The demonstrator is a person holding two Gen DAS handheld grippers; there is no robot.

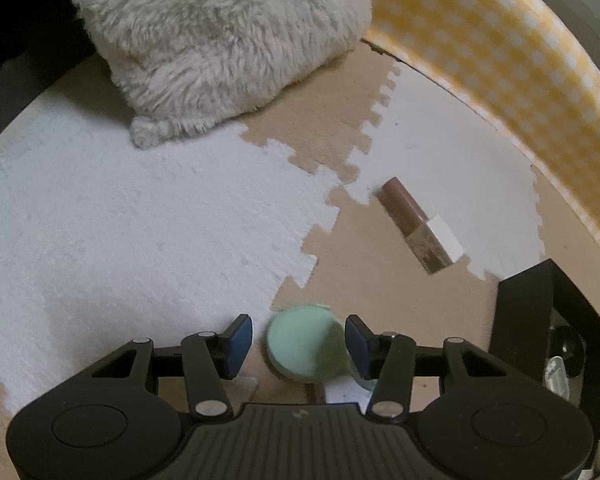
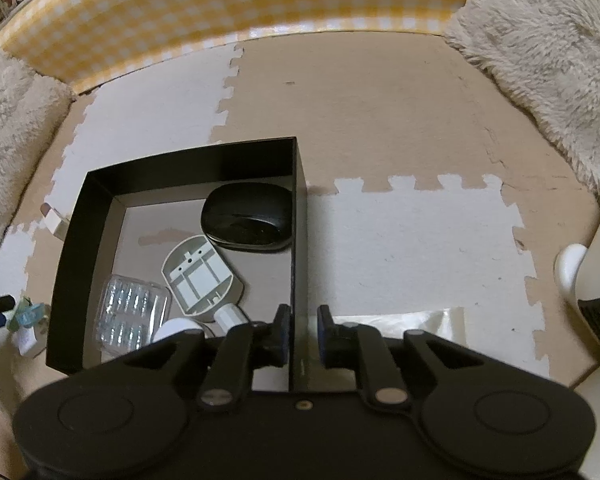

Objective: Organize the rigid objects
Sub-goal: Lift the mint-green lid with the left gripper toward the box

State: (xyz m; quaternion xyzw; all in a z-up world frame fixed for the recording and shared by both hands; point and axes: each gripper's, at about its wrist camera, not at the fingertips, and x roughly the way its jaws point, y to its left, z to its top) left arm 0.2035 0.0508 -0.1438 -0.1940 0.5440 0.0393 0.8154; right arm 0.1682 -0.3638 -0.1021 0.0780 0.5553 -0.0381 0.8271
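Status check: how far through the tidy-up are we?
Done: the black box already holds a mouse, a white plastic shell and a clear case. In hand: the left gripper has its jaws around a green disc, not clearly pressing on it; the right gripper straddles the box wall, slightly open. Left: the disc and the brown-and-white tube on the mat.

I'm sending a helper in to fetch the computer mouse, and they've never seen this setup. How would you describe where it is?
Find the black open box sitting on the beige-and-white puzzle mat. Inside it, in the far corner by the wall the right gripper straddles, lies the mouse. It is the only glossy black, rounded thing there; the grey plastic shell and clear ribbed case nearby are pale.
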